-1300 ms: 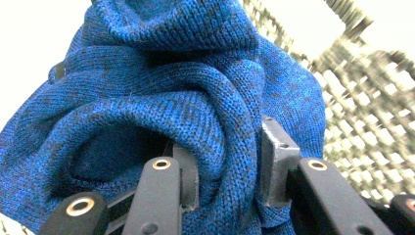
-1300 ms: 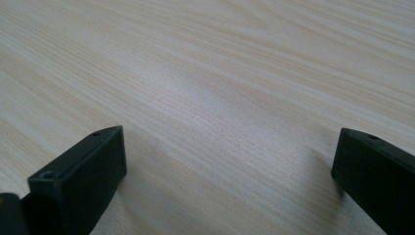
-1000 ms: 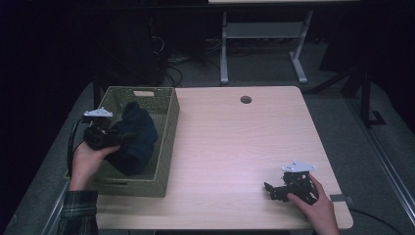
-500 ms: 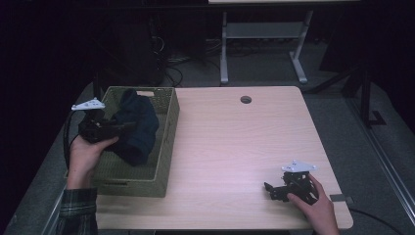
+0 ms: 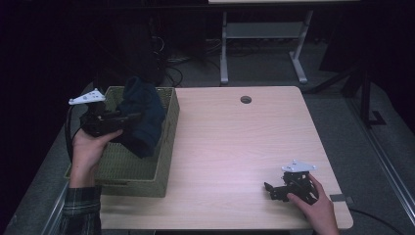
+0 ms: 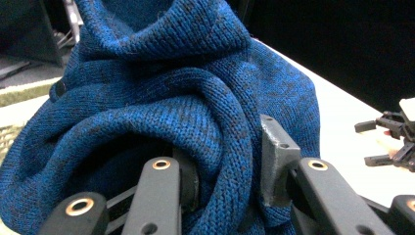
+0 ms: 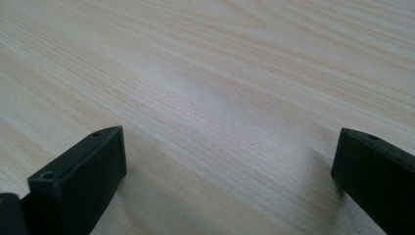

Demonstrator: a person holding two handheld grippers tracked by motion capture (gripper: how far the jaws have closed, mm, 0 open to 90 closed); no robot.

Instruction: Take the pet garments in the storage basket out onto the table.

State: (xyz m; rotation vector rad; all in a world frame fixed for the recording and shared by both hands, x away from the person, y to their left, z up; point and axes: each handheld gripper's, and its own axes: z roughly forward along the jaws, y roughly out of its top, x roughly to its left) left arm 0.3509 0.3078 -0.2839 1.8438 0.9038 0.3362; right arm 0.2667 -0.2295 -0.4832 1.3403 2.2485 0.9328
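Knitwear is in our left gripper [image 5: 128, 119]: the jaws pinch a blue sweater [image 5: 142, 117] above the woven basket [image 5: 129, 169]. Our right gripper [image 5: 270, 189] rests wide open on the wooden table [image 5: 235, 142].

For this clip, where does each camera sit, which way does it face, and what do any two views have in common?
High view: above the person's side, looking forward and down on the table; both forearms and hands show.
Left gripper view: rides the left tool, looking along its jaws, clamped on the blue knit garment.
Right gripper view: rides the right tool, facing bare tabletop between open jaws.
Shared: high and left gripper views both show the garment and the right tool.
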